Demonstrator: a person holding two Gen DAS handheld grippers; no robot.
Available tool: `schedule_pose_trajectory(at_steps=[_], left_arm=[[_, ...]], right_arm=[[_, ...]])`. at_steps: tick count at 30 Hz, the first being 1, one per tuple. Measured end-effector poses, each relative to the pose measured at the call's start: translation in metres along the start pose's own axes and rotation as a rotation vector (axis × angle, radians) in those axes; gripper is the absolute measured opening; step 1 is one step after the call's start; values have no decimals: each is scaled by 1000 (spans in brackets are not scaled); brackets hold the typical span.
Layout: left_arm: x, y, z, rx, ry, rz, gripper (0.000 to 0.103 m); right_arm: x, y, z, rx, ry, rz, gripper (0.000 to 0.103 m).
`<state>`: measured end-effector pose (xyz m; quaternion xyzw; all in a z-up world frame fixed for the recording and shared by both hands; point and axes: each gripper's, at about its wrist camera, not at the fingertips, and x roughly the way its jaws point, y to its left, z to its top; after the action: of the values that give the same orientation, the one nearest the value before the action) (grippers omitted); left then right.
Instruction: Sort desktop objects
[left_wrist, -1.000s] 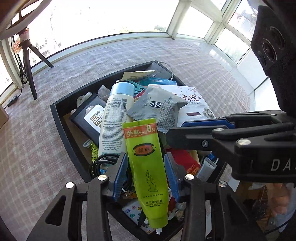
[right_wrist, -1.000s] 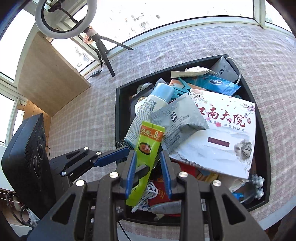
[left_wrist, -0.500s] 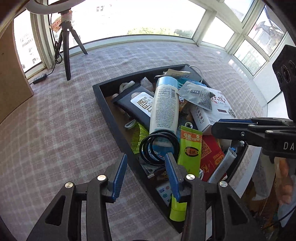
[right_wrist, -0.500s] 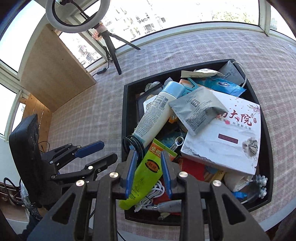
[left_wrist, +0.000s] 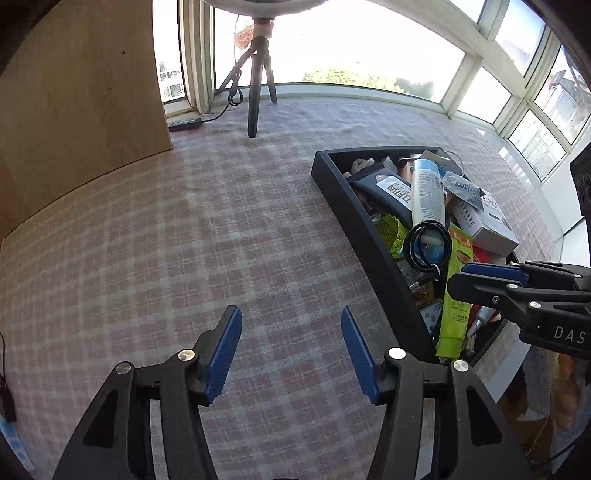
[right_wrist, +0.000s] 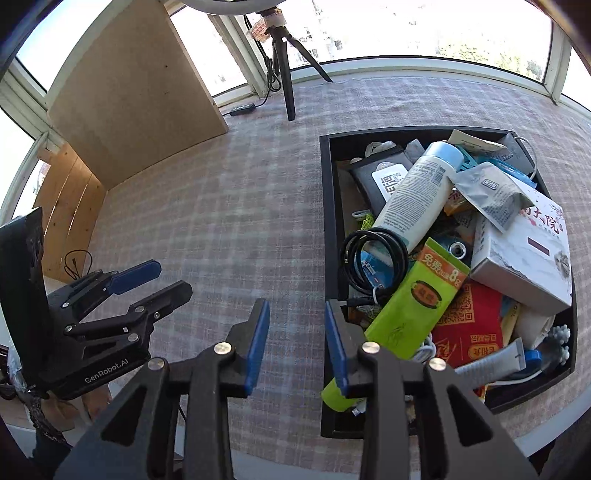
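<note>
Both grippers, left and right, hover with jaws wide, empty. The right one, marked "DAS", is above the black tray; inside, a green tube reads "8g".

One black tray holds one green tube, one white bottle, one coiled cable, one white box

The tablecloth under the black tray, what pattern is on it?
The tablecloth has a pink and grey check; the right wrist view shows it best.
</note>
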<state>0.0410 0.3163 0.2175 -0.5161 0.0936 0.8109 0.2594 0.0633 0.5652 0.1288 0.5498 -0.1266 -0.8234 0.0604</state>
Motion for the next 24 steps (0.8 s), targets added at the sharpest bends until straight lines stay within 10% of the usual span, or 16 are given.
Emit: schedule_pose_trajectory(at_steps=[24], left_arm=[[-43,217,-106,-231,52,173,76]], right_arm=[[82,224,-51,-134,-11,-81,45]])
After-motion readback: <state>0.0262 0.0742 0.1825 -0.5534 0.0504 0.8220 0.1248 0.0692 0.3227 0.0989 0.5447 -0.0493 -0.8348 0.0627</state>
